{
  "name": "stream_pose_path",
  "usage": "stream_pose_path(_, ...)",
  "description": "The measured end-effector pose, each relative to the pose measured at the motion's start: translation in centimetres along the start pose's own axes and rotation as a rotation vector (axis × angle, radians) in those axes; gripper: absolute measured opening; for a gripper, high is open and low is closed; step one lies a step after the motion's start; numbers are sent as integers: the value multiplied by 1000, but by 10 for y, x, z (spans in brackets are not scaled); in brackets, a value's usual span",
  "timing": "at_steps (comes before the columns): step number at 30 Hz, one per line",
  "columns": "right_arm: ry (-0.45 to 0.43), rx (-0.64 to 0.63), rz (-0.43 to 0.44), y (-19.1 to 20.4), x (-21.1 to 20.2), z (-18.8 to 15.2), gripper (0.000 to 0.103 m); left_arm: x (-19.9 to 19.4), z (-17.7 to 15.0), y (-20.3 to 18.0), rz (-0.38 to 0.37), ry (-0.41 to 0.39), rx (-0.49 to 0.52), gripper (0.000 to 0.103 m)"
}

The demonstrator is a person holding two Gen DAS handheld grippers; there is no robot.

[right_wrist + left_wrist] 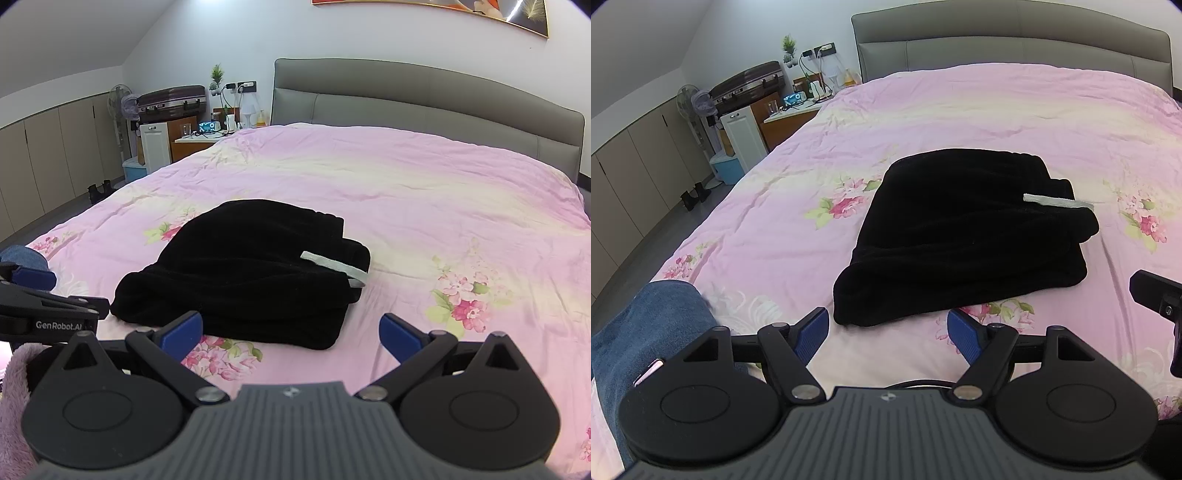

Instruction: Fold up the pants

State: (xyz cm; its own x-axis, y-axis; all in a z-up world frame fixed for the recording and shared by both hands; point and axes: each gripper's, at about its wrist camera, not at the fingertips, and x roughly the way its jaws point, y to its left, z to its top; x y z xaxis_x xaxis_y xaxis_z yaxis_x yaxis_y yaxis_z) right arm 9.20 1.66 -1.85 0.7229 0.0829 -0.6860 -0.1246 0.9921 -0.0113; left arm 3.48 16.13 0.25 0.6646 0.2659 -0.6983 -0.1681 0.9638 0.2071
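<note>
On the bed (pixel 979 110), black pants (pixel 960 236) look fully folded; both hand-held grippers, left (pixel 888 332) and right (pixel 291 332), hover spread and empty, so only tidying seems left.

Soft, even indoor light fills the room, casting faint shadows. The black pants (pixel 964 236) swallow detail. Fisheye bending curves the headboard (pixel 424 96); corners go dark.

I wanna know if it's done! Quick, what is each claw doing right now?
Left claw: open, holding nothing, just short of the folded black pants.
Right claw: open, holding nothing, near the pants too.
</note>
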Motion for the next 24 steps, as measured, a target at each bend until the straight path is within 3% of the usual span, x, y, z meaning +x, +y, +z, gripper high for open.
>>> stream_pose_path(24,-10,9,4,-3,-5,4,98,-1,7,3,-10,-9,11,86)
